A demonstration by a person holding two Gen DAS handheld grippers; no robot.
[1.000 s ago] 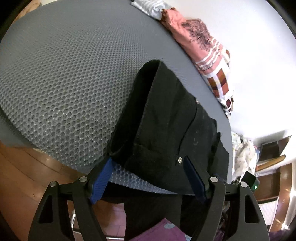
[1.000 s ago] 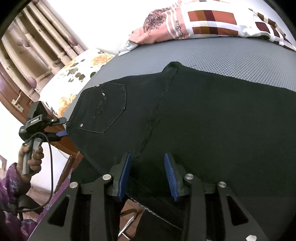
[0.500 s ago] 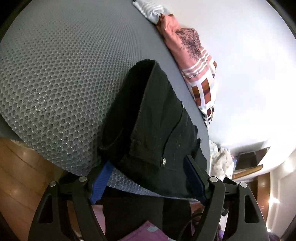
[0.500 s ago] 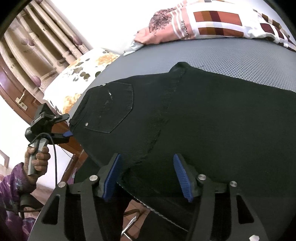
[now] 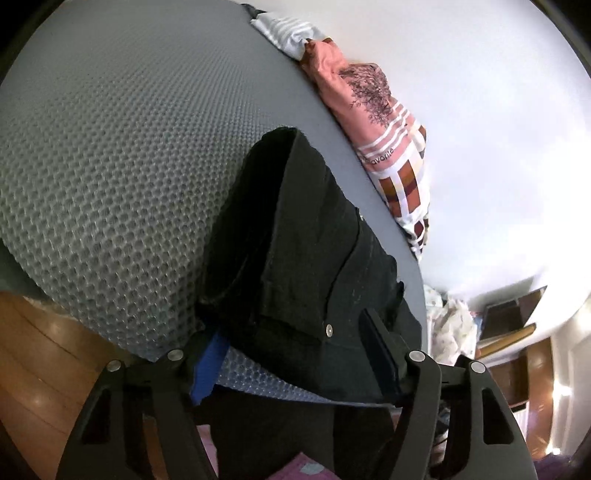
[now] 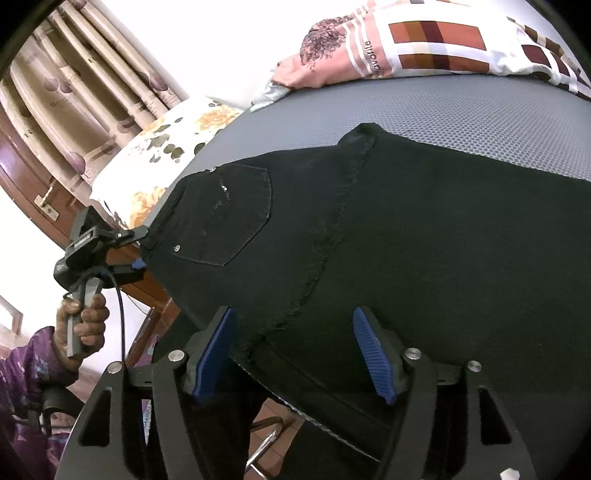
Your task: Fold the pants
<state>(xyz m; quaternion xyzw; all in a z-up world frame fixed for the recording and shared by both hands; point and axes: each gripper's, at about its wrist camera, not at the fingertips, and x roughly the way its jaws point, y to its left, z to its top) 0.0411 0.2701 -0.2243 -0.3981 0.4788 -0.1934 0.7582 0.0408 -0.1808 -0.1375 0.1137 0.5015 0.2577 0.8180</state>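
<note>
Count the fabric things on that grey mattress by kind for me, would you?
Black pants: 1
Pink patterned blanket: 1
Floral pillow: 1
Striped white cloth: 1
Total: 4

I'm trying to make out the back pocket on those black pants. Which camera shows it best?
The right wrist view: the back pocket on the black pants lies flat and whole there, stitching and rivet visible. The left wrist view sees the pants edge-on from the waistband, so only a foreshortened pocket edge and a rivet show.
</note>
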